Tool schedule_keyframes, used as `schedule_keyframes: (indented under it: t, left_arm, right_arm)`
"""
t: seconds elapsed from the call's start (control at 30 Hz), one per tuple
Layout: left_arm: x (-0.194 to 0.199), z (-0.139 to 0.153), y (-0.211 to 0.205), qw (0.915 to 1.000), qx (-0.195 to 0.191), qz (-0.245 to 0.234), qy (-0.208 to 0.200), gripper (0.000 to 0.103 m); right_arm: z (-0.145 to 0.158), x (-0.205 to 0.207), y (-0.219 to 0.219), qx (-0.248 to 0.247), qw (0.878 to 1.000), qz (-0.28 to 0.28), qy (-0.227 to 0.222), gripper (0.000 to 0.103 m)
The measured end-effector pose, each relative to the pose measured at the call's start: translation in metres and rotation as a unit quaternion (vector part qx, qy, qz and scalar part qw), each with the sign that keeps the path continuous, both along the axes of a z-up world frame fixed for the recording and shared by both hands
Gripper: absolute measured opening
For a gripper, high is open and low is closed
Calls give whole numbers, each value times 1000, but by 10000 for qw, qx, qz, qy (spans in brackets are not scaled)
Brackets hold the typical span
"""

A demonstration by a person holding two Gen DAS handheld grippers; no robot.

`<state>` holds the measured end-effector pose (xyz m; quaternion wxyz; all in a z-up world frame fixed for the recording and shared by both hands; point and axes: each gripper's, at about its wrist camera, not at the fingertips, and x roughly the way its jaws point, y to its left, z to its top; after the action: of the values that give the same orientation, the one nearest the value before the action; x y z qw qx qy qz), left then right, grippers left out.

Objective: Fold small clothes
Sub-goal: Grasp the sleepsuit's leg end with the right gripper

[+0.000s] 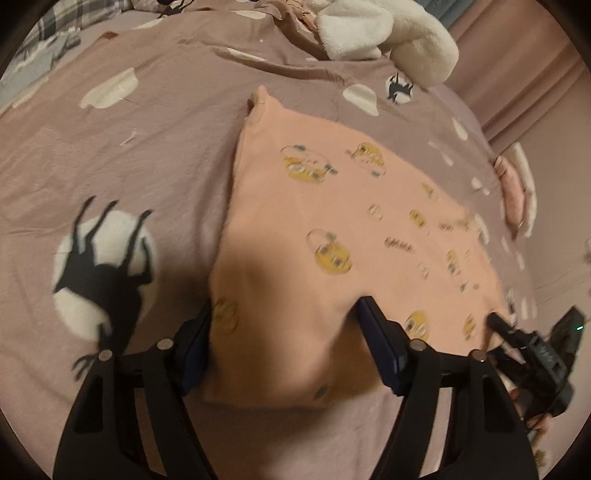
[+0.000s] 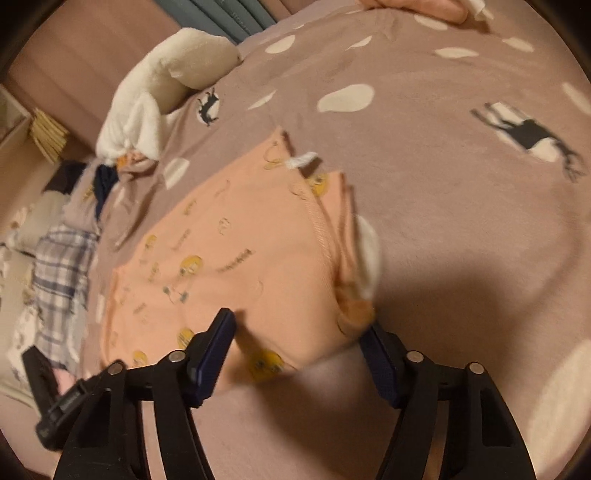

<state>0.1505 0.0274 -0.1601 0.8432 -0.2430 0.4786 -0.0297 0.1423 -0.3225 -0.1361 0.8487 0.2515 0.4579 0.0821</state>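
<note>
- Peach garment (image 1: pixel 332 221) w/ yellow cartoon prints lies spread on the bed (image 1: pixel 110 147), near edge raised a little — ribbed neckline and white label show at its right end in the right wrist view.
- Left tool (image 1: pixel 284 332) straddles the near left corner; jaws part-open, cloth bunched between them. Whether the pads already pinch it cannot be told from the blur.
- Right tool (image 2: pixel 299 347) straddles the near corner by the collar (image 2: pixel 325 236), jaws likewise part-open around a lump of fabric; firm grip not confirmed.
- Progress, as judged: early. Garment seems laid out, perhaps w/ sleeves tucked under, but no clear body fold shows. Likely step in hand — taking both near corners to carry that edge over toward the far side. Left to do: that fold, any 2nd fold, setting it aside.
- Around it: mauve bedcover w/ white blobs and black deer prints; a fluffy white item (image 1: pixel 388 33) at the far side; a checked cloth (image 2: pixel 62 266) and other clothes to the left in the right wrist view, prob. still unfolded.
</note>
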Motion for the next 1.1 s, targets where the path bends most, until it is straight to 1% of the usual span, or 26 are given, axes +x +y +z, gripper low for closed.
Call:
schedule_keyframes:
  t: [0.03,0.07,0.1,0.13,0.17,0.2,0.23,0.27,0.33,0.4,0.47,0.53,0.63,0.73,0.8,0.9,1.0,1.1]
  left_arm:
    - [3,0,1,10000,-79,54,-4,57]
    - [6,-1,3,9998,-157,137,35,51]
    - [8,-2,4,9996,-217,196,51,46]
    - [9,-2,5,9993,-289,239,48,33]
    - [10,-2,6,9989,-397,255,47,23]
    - [10,-2,8,9985,-463,292,65,21]
    - [8,0,8,9984,-452,321,64,17]
    - [6,4,6,9987,-395,309,44,16]
    - [0,15,0,9996,-194,209,-51,14]
    - [-6,26,-6,9998,-38,92,-172,14]
    - [-19,37,-10,9996,113,-63,-259,14]
    - [-33,44,-13,9994,184,-178,-242,14]
    - [-58,45,-17,9987,304,-407,-80,14]
    - [-78,41,-20,9982,342,-482,50,14]
    - [-92,38,-25,9971,502,-562,76,14]
    - [-101,32,-33,9955,710,-624,110,15]
    - [-101,19,-38,9935,892,-662,228,16]
    - [-101,9,-37,9931,949,-622,290,20]
  right_arm:
    - [-1,4,1,12,10000,-1,-21,58]
    - [-2,7,2,30,10000,-4,-23,55]
    - [-3,10,3,53,10000,-14,-16,49]
    - [-3,13,4,67,10000,-41,-1,41]
    - [-3,15,5,26,10000,-77,17,35]
    - [-3,15,6,-27,9999,-102,28,24]
    - [-2,14,6,-79,9999,-131,25,18]
    - [0,12,6,-91,9999,-125,-9,16]
    - [9,3,8,-211,9996,-103,-181,13]
    - [19,-3,8,-249,9990,-77,-367,12]
    - [35,-16,9,-267,9980,-37,-568,12]
    - [52,-33,10,-371,9969,1,-699,12]
    - [66,-61,9,-523,9954,51,-806,12]
    - [69,-85,8,-490,9958,56,-770,12]
    - [68,-99,7,-510,9960,17,-734,12]
    - [63,-105,10,-608,9957,-64,-694,12]
    - [51,-106,10,-684,9962,-194,-506,12]
    - [38,-105,8,-756,9962,-349,-266,12]
